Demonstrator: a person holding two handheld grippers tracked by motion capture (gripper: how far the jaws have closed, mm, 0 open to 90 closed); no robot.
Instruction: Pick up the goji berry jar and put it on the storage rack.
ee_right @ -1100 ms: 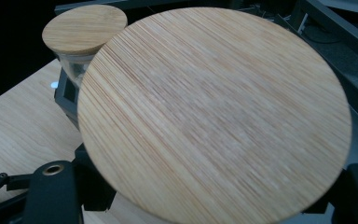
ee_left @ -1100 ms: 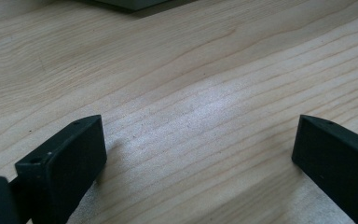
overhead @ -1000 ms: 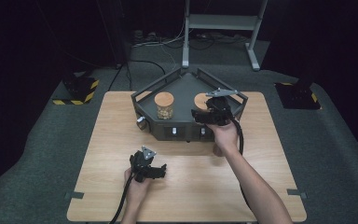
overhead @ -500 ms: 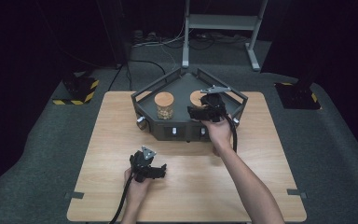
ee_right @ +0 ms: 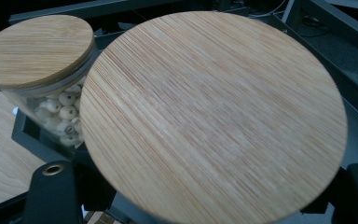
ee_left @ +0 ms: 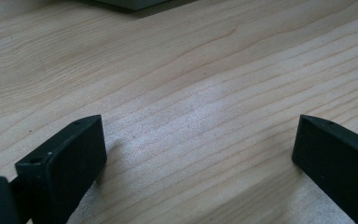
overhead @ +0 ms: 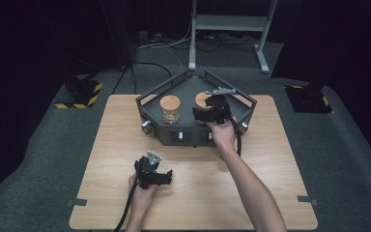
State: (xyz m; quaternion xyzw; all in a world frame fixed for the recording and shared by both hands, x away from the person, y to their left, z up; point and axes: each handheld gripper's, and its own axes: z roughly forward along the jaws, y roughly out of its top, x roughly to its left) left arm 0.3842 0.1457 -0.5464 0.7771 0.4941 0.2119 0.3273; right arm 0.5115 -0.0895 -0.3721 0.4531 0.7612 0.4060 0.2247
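A dark angular tray (overhead: 188, 133) stands at the back middle of the wooden table (overhead: 101, 145). In it a glass jar of pale beads (overhead: 170, 108) with a wooden lid stands at the left. A second jar with a round wooden lid (overhead: 203, 99) is to its right. My right gripper (overhead: 200, 112) is shut on this second jar below its lid. In the right gripper view that lid (ee_right: 214, 116) spreads between the two jaws, with the bead jar (ee_right: 51, 93) close at upper left. My left gripper (overhead: 162, 178) rests open on the table near the front, with bare wood between its jaws (ee_left: 198, 135).
The tray's raised walls (ee_right: 307, 14) close in the jars, and small knobs (overhead: 146, 124) stick out of its front. Behind the table stand a metal frame (overhead: 227, 21) and yellow-and-black floor blocks (overhead: 79, 94). Cables trail from both grippers.
The right hand has shifted a little to the left, carrying its jar closer to the bead jar. The left gripper has stayed where it was.
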